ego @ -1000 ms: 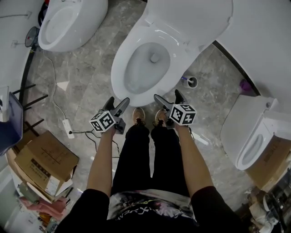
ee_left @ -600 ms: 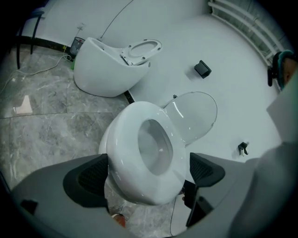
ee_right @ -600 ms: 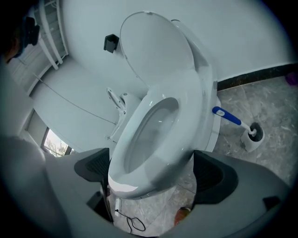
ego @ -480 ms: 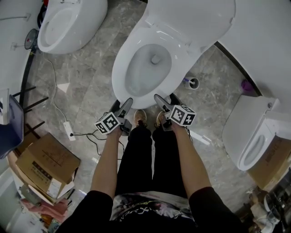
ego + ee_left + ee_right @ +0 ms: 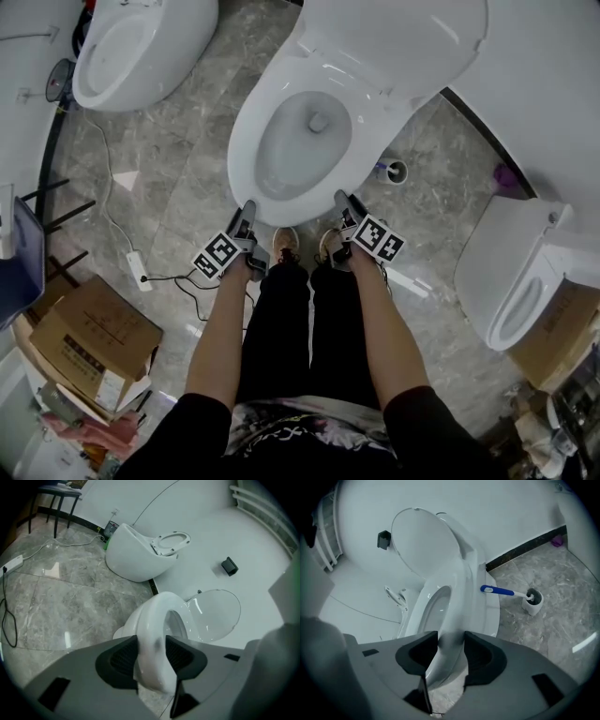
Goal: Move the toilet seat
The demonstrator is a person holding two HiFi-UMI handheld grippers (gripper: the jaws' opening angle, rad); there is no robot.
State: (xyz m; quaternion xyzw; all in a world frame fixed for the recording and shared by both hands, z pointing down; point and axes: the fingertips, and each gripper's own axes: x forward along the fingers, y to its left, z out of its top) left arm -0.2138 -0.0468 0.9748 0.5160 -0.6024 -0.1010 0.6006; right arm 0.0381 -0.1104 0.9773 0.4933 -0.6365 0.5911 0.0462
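The white toilet (image 5: 309, 131) stands in front of me with its lid (image 5: 394, 47) raised and the seat ring (image 5: 246, 141) down on the bowl. My left gripper (image 5: 246, 208) is at the seat's front left edge, my right gripper (image 5: 345, 200) at its front right edge. In the left gripper view the seat rim (image 5: 154, 620) runs between the dark pads (image 5: 123, 657) of the left gripper (image 5: 151, 653), whose jaws are closing and touch it on both sides. The right gripper (image 5: 451, 656) is closing likewise on the rim (image 5: 457, 606).
A second toilet (image 5: 141, 47) stands at the far left, a third (image 5: 525, 281) at the right. A toilet brush holder (image 5: 396, 171) sits right of the bowl. A power strip (image 5: 139, 267) with cable and a cardboard box (image 5: 89, 342) lie at left. My shoes (image 5: 284, 242) touch the bowl's base.
Both grippers have moved forward onto the seat's front edge, and their jaws have gone from wide open to closed in on the rim.
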